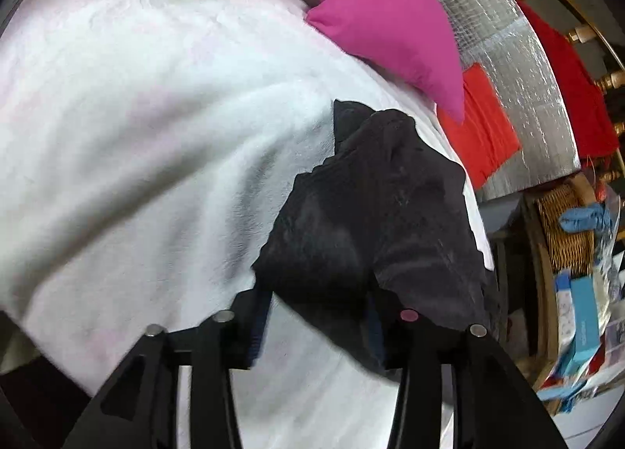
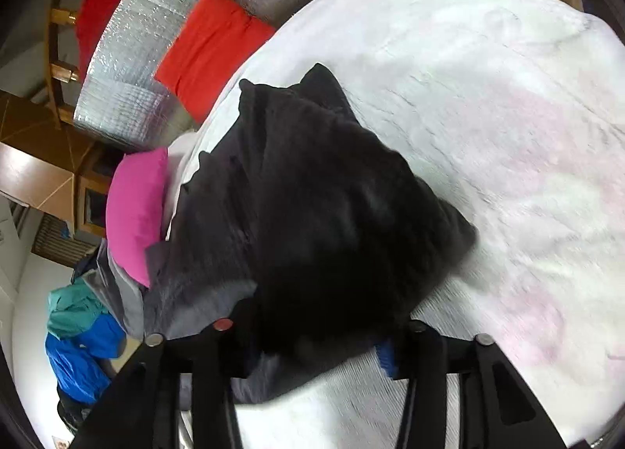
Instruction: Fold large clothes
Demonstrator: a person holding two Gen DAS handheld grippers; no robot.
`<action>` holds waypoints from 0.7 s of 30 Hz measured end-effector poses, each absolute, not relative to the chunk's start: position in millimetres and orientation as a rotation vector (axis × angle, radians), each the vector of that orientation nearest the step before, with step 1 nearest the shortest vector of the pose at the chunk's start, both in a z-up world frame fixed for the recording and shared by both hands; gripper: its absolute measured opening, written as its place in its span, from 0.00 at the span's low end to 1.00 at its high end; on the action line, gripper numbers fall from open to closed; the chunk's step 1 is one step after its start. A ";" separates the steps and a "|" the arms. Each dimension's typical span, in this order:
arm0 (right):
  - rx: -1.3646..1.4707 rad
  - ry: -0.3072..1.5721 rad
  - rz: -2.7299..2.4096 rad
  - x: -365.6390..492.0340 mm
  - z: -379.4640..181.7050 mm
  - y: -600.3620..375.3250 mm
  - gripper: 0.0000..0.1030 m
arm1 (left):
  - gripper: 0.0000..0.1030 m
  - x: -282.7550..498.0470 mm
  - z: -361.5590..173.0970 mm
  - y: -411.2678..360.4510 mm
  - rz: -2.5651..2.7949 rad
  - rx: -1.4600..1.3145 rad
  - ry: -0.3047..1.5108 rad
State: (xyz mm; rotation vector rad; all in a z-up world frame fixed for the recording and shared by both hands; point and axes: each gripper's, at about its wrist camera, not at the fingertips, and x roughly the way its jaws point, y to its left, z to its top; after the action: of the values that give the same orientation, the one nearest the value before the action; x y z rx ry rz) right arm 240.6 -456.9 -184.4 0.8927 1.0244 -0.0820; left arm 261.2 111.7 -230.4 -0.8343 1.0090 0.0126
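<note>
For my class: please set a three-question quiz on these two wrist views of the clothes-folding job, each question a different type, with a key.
1. True or false: the black garment lies on the white fleece blanket.
2. Multiple choice: In the left wrist view, what touches the magenta cushion's lower tip? A) the orange-red cushion B) a wicker basket C) a blue jacket
3. Fill in: the surface behind the orange-red cushion is a silver ____ sheet.

Key: 1 true; 2 A; 3 foil. Note: the left gripper and right gripper both have black cloth between their spread fingers, but whether either is clamping it cannot be told.
</note>
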 end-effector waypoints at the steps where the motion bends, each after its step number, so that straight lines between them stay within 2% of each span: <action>1: 0.875 1.033 -0.069 233.6 -176.9 -457.1 0.66 | 0.53 255.8 -222.9 114.7 0.030 -0.808 1.005; 3: 0.805 1.051 -0.033 221.9 -161.0 -454.4 0.68 | 0.57 237.9 -199.3 122.7 0.078 -0.741 0.949; 5: 0.700 1.060 0.001 215.5 -140.4 -448.7 0.68 | 0.67 230.3 -175.1 130.0 0.122 -0.683 0.860; 7: 0.656 1.041 0.018 226.5 -120.6 -444.3 0.68 | 0.74 241.7 -156.9 128.5 0.157 -0.626 0.792; 9: 0.621 1.014 0.026 238.6 -108.4 -438.2 0.73 | 0.78 266.5 -148.7 123.2 0.182 -0.566 0.787; 14: 0.475 1.029 0.028 329.1 -104.0 -392.3 0.76 | 0.79 343.8 -189.0 102.7 0.180 -0.552 0.954; 18: 0.340 1.109 -0.009 398.3 -127.2 -353.9 0.76 | 0.80 365.0 -229.2 83.7 0.209 -0.429 1.049; 21: 0.242 1.195 -0.021 438.0 -156.6 -329.6 0.76 | 0.81 375.2 -241.0 95.0 0.180 -0.557 1.079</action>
State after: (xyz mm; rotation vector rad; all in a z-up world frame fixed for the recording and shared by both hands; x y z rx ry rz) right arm 438.0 -329.6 -156.6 0.2419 1.1953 -0.0213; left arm 375.2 95.0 -241.0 -0.5571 1.0791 0.1799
